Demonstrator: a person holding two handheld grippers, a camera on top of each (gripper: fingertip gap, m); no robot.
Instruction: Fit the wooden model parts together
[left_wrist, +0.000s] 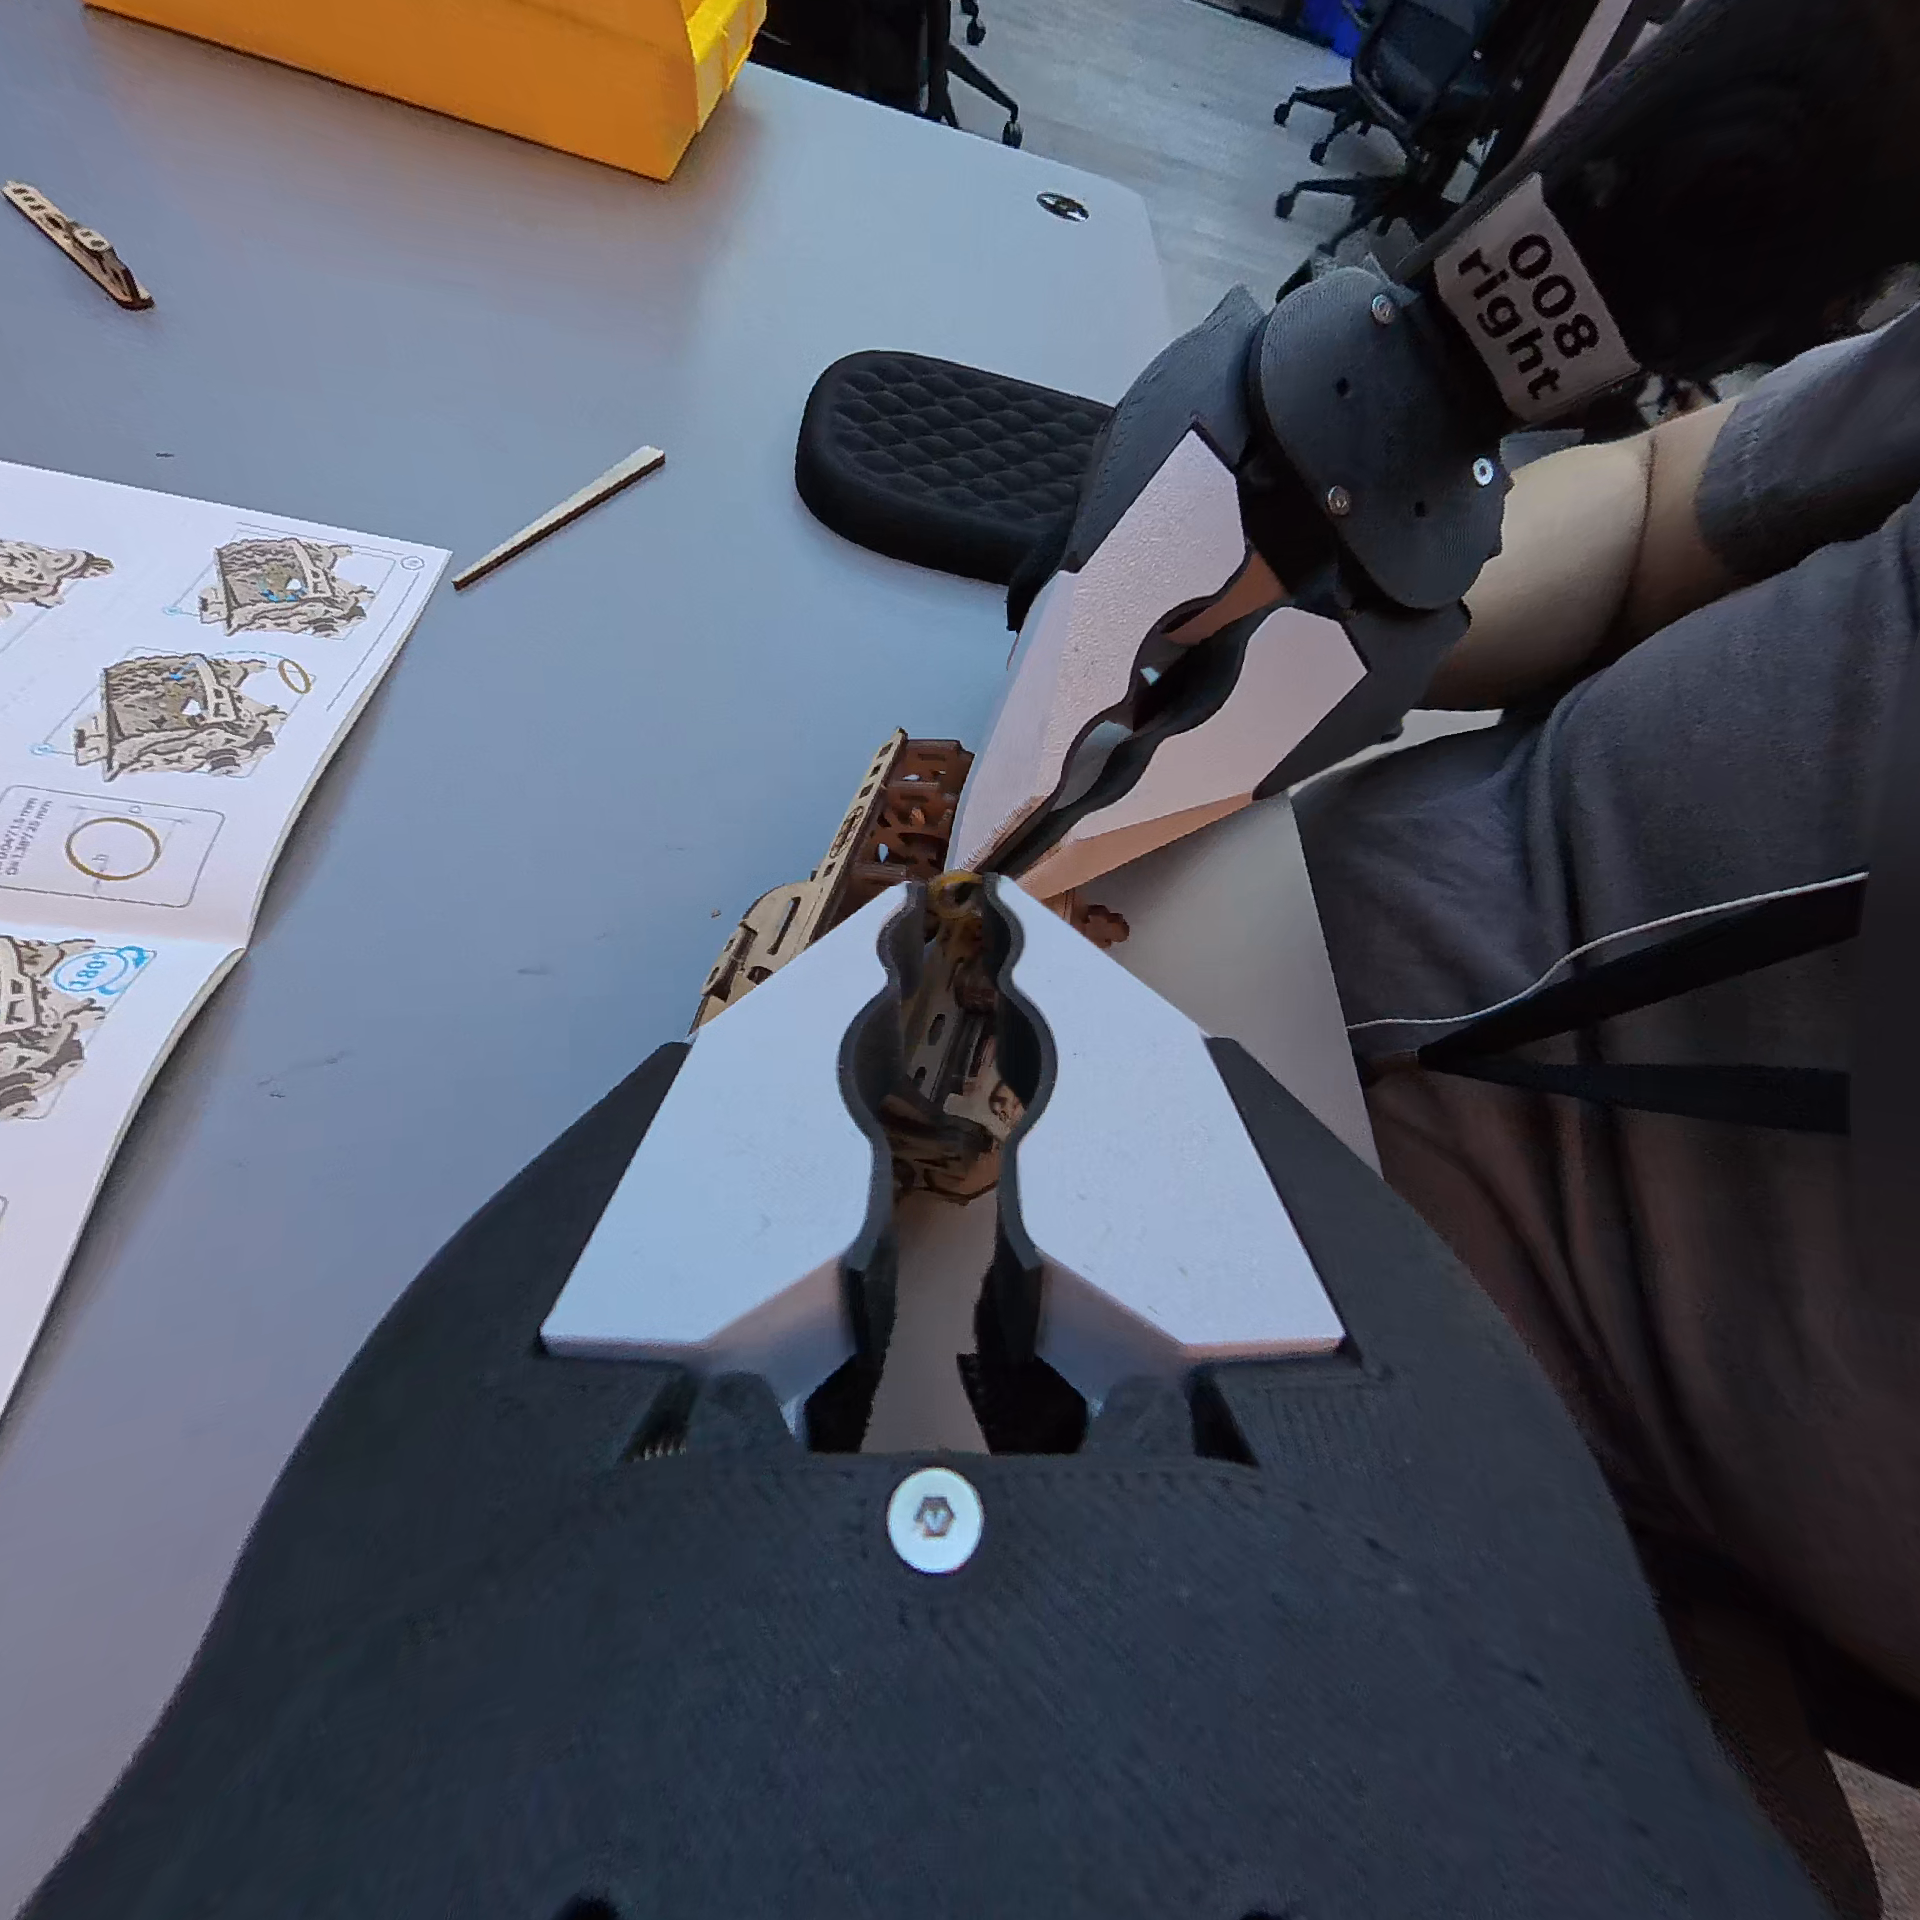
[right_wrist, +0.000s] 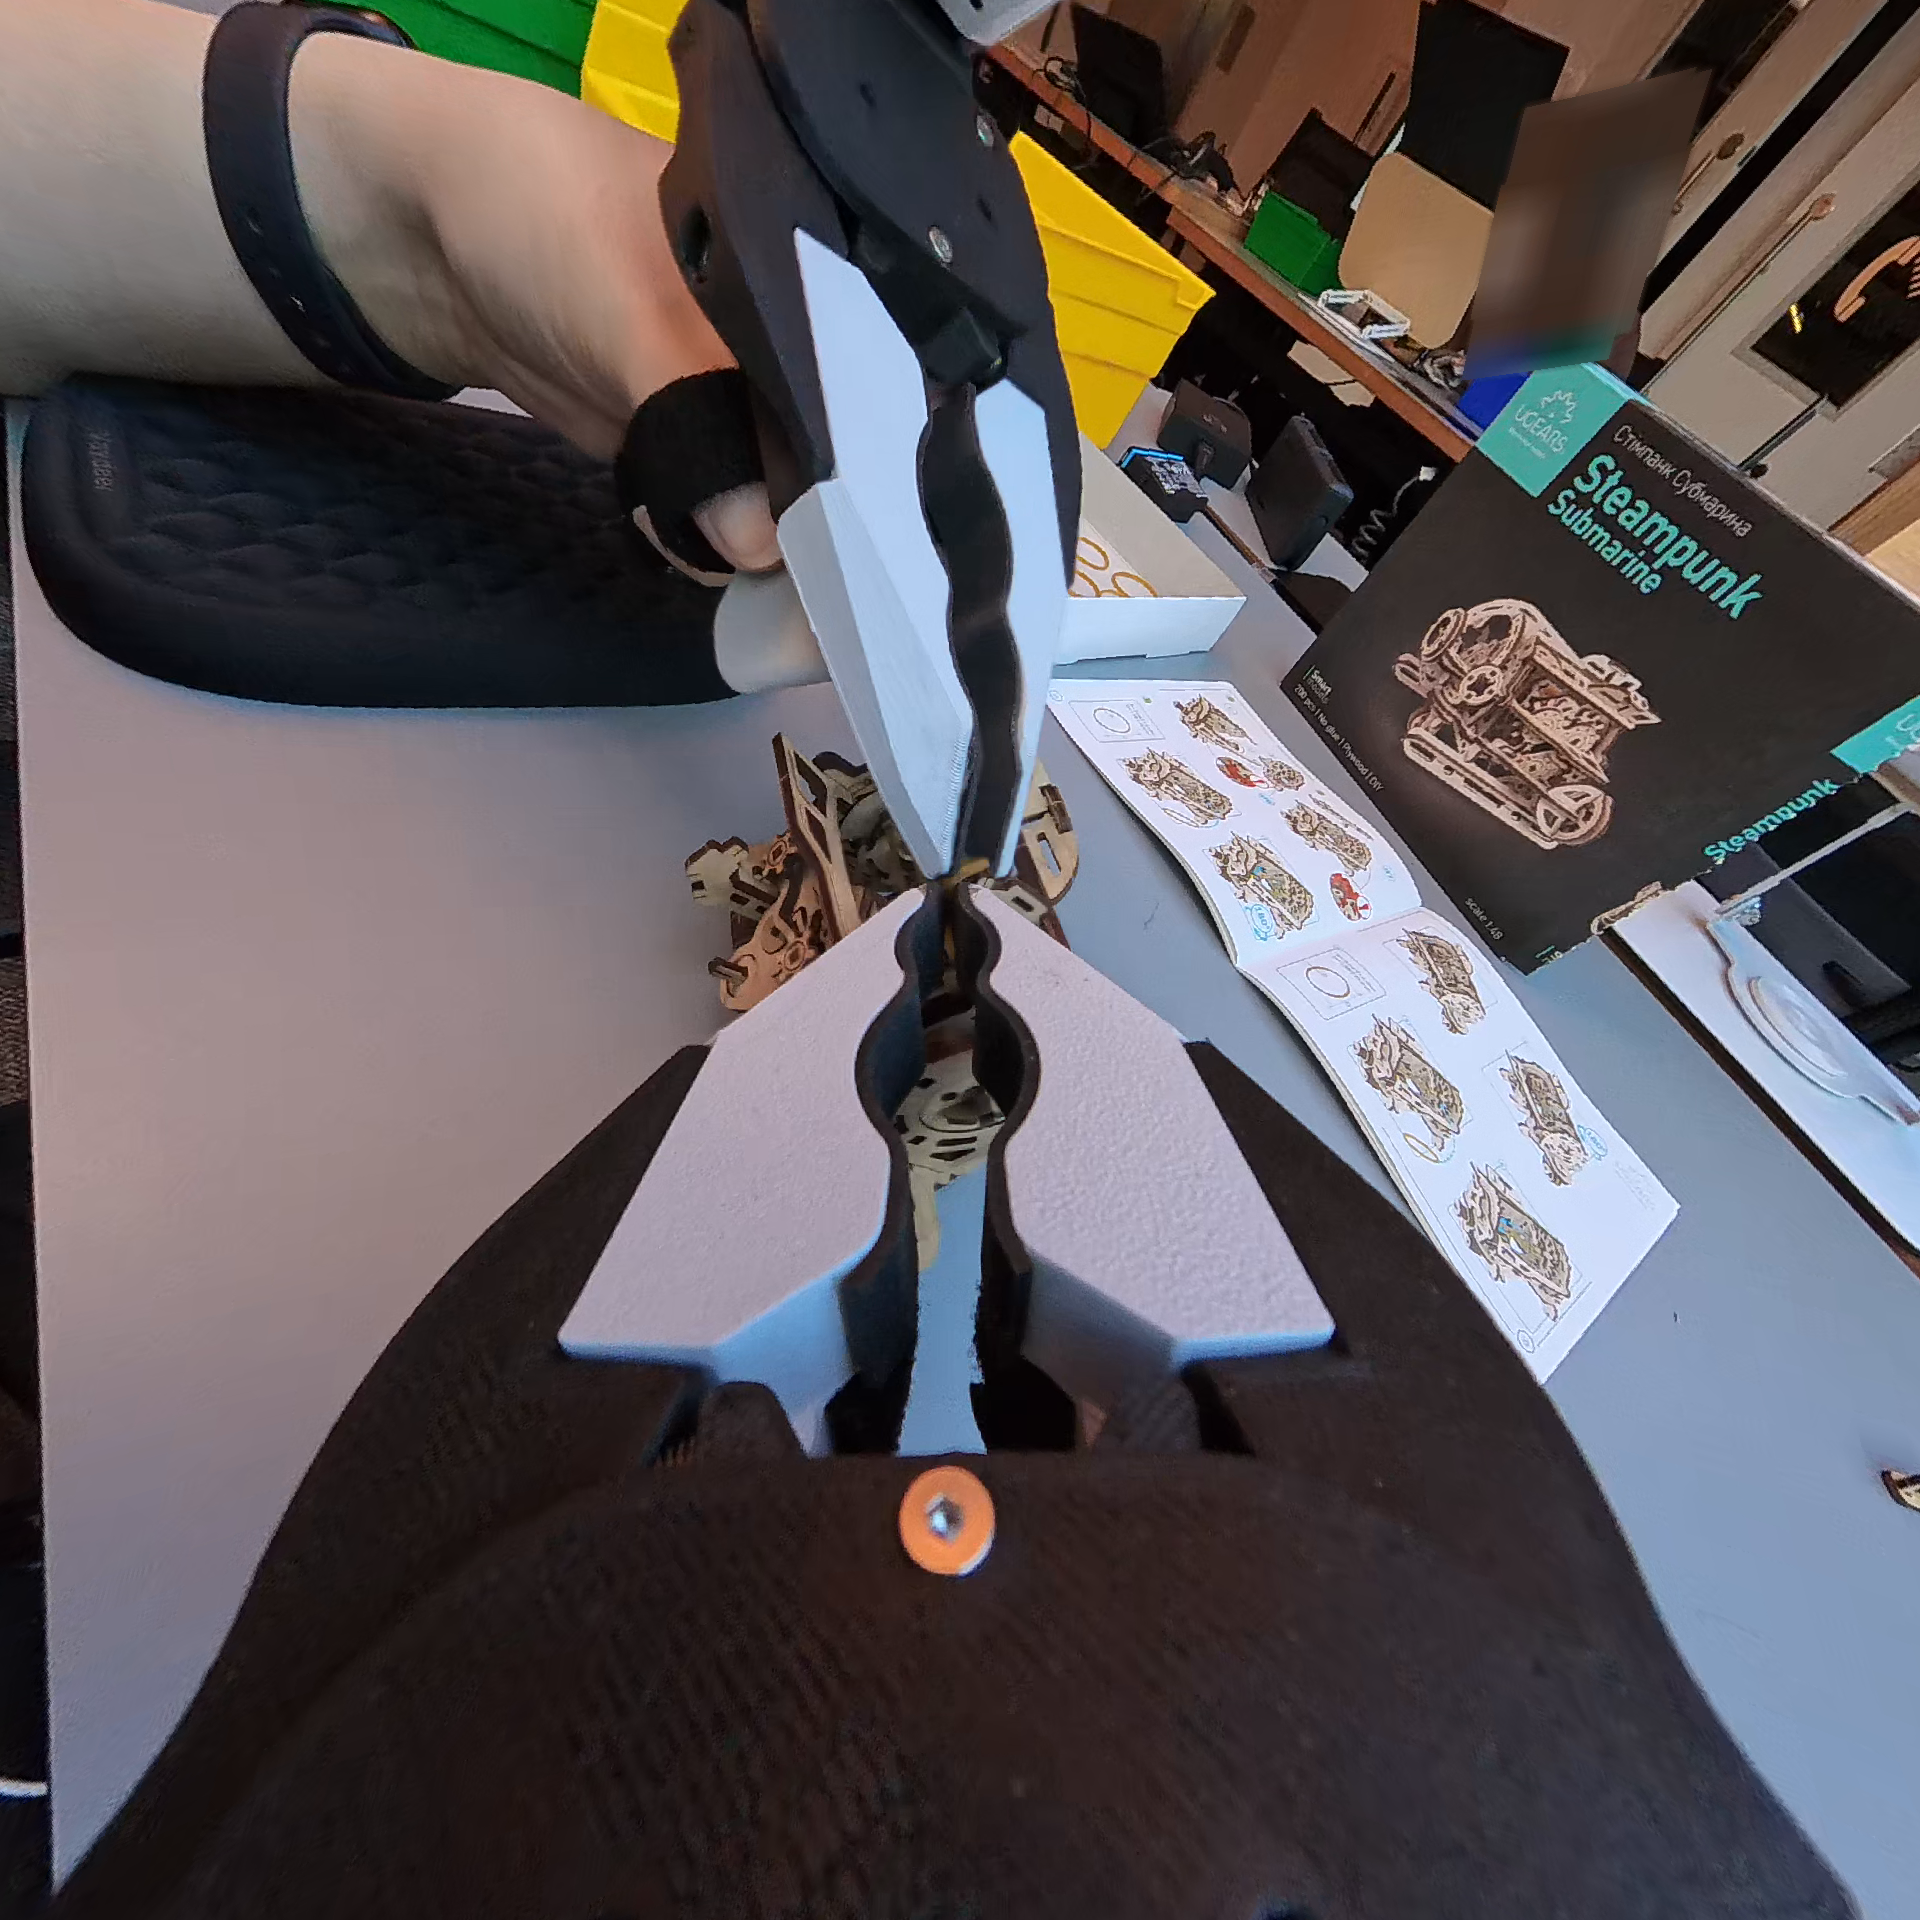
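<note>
wooden model (left_wrist: 894, 821) on grey table (left_wrist: 582, 727), under both tips | left gripper (left_wrist: 951, 902) and right gripper (right_wrist: 948, 902) pinched nearly closed on a small yellowish ring (left_wrist: 954, 896) | model looks light, thin, brittle; hold solid frame edges

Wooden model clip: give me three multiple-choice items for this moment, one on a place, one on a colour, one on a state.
1. Where does the wooden model sit?
A. In the yellow bin
B. On the grey table, below both grippers' tips
C. On the open booklet

2. What colour is the small ring pinched at the tips?
A. Yellowish
B. Blue
C. White

3. How do the tips of the left gripper and the right gripper stand?
A. Far apart
B. Meeting tip to tip over the model
C. Lying flat on the table

Answers: 1 B, the model rests on the table under the tips. 2 A, a yellow-brown loop shows between the fingers. 3 B, both views show the tips meeting.
</note>
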